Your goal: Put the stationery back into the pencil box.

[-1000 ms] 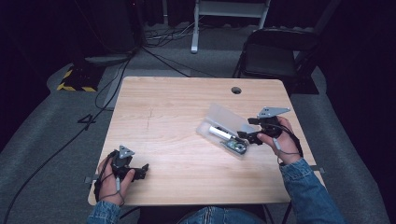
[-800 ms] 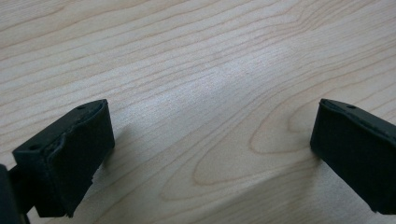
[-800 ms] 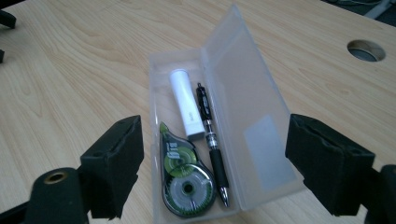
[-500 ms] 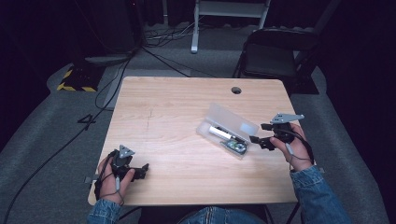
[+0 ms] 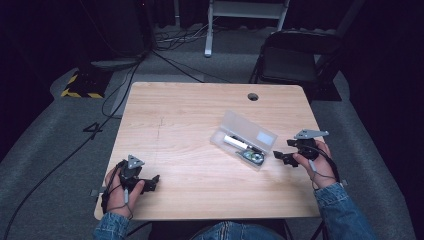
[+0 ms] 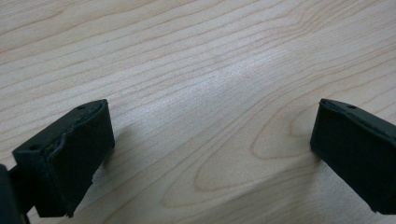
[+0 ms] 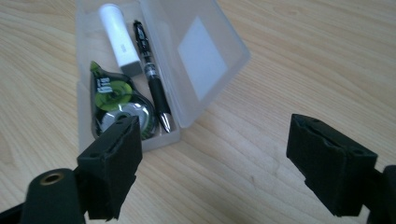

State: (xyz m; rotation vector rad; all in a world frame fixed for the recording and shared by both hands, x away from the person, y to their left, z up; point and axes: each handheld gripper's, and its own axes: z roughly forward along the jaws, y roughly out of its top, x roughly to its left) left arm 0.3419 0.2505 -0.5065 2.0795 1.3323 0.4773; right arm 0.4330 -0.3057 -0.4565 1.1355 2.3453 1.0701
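— Where's the box (image 5: 244,139) from the right gripper (image 5: 286,151)?

— Just to its left on the table (image 5: 190,115), lid open, long axis slanting away to the left — the left gripper (image 5: 151,183) rests well apart. Both grippers gape, holding nothing.

— Any writing?

— The pen (image 7: 150,72) and tape roller (image 7: 115,100) carry print — too blurred to read.

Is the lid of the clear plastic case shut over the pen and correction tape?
No, the lid of the clear plastic case stands open, leaving the pen and correction tape uncovered inside.
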